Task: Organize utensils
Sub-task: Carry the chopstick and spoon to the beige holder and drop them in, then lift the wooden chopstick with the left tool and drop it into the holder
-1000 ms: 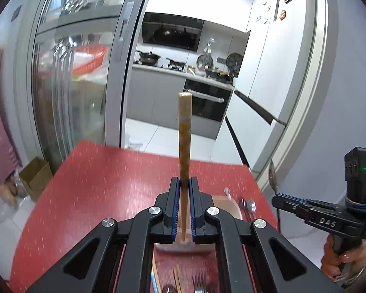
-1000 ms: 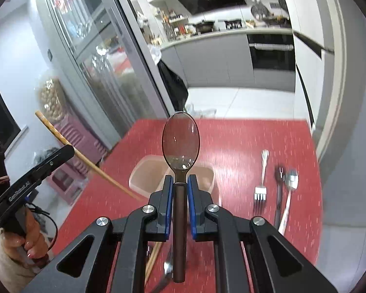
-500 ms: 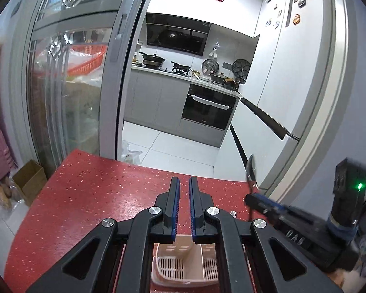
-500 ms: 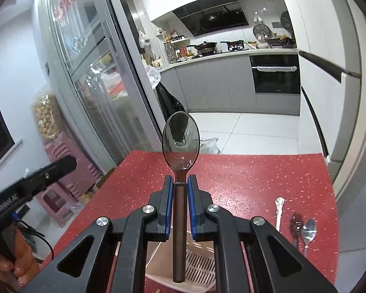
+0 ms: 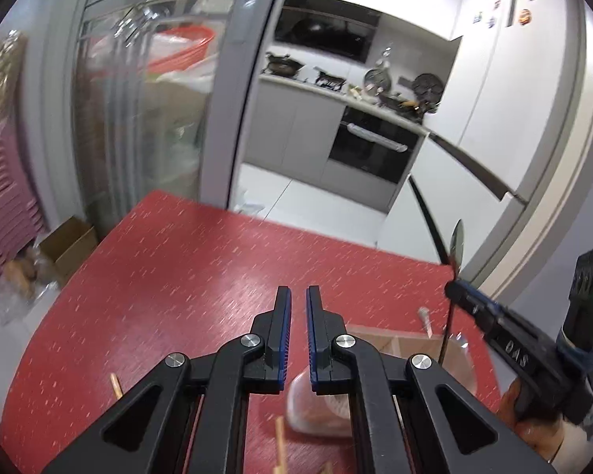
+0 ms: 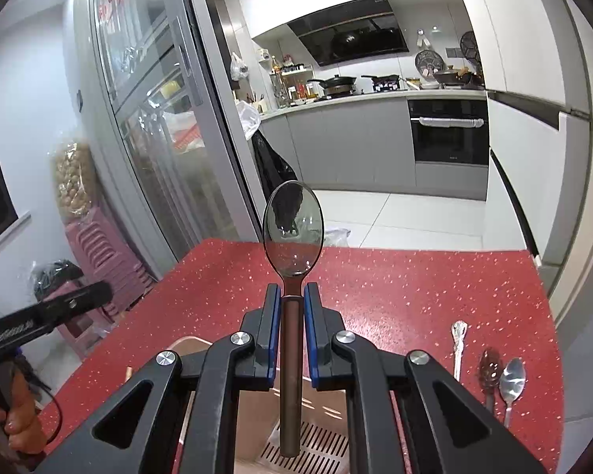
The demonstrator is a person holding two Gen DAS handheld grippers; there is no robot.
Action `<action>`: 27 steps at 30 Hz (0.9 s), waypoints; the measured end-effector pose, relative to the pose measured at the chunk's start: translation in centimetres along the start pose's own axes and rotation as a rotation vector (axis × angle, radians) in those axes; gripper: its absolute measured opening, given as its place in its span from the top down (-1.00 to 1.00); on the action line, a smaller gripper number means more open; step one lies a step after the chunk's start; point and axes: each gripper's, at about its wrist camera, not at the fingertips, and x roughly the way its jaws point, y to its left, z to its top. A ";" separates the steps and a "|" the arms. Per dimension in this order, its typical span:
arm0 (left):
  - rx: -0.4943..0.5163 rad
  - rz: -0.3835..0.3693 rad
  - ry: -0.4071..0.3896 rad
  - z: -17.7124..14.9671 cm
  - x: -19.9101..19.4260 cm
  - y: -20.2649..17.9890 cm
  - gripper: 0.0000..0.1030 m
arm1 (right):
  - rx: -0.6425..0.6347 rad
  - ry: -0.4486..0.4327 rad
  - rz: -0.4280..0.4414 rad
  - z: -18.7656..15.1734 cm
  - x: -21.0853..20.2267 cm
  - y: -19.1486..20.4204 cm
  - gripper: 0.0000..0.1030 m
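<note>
R gripper [image 6: 288,296] pinches a spoon [image 6: 292,229] upright, handle hanging over the pink caddy [image 6: 296,446]; not yet dropped in. L gripper [image 5: 298,304] nearly shut, empty. A fork [image 6: 458,339] & 2 spoons [image 6: 512,379] wait on the red table [image 6: 415,288] at 3 o'clock, chopsticks [image 5: 280,442] left too.

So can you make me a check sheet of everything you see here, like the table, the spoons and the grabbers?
Surface: red speckled table, bare at the far end.
Job's things: brown-handled spoon; pink slotted utensil basket under it; three utensils lying at right.
Clutter: nothing seen.
Grippers: right gripper jaws clamp the spoon handle, bowl up; left gripper jaws nearly together, nothing between them.
Cables: thin black cord by the hand.
Surroundings: kitchen counter, oven, glass sliding door.
</note>
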 end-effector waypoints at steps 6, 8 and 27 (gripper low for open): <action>-0.007 0.084 0.085 -4.1 0.1 2.0 0.37 | -0.051 0.036 -0.026 -2.1 0.6 0.3 0.75; -0.044 0.123 0.126 -5.9 0.3 3.3 0.37 | -0.058 0.048 -0.028 -2.6 0.5 0.3 0.75; -0.175 0.420 0.208 -11.3 -4.5 12.8 -1.00 | -0.104 0.023 -0.024 -3.0 -5.5 2.3 0.03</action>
